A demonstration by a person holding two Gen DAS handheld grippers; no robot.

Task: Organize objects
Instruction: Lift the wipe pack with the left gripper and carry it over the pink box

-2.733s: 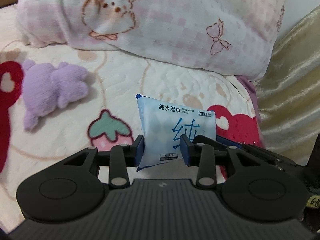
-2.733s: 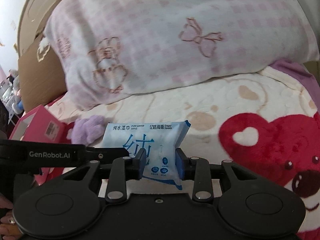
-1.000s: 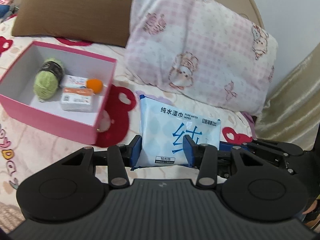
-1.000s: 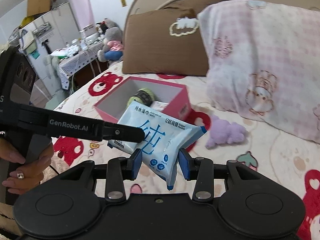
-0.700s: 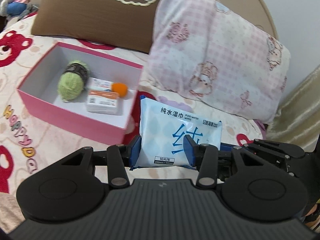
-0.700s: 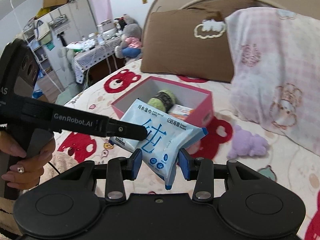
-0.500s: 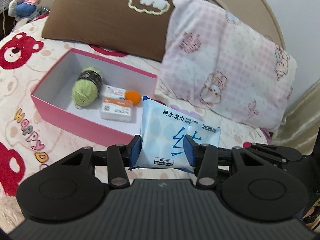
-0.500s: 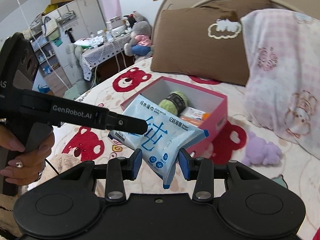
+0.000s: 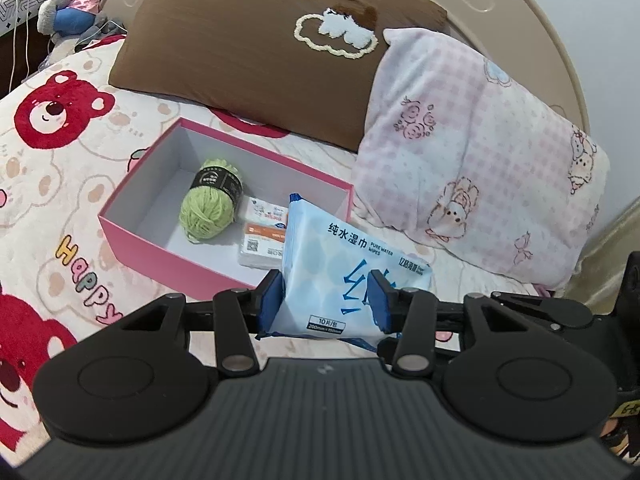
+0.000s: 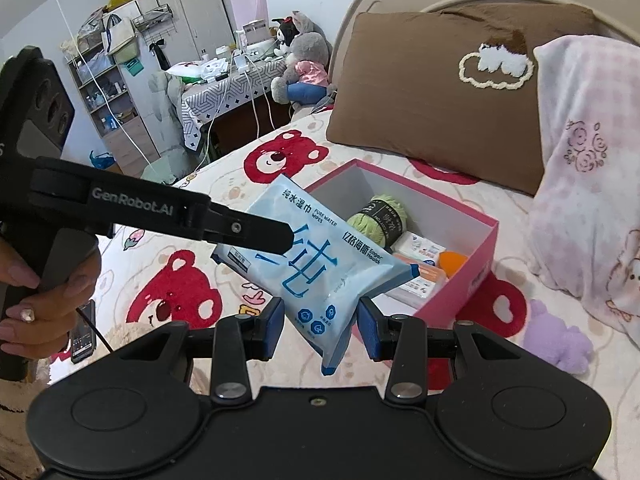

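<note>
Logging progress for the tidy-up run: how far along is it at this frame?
Partly done. The pink rectangular box already holds a green yarn ball, small white tissue packs and a small orange ball. In hand: the light blue wet-wipes pack, gripped by both the left claw and the right claw, above the box's near edge. Left: the pack needs dropping in; the purple plush toy lies on the bedspread.

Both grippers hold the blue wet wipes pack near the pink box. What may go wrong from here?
1. The soft blue wet wipes pack hangs between the left gripper and right gripper; uneven release may drop it outside the pink cardboard box.
2. The green yarn ball and small white packets leave little floor, so it may land tilted.
</note>
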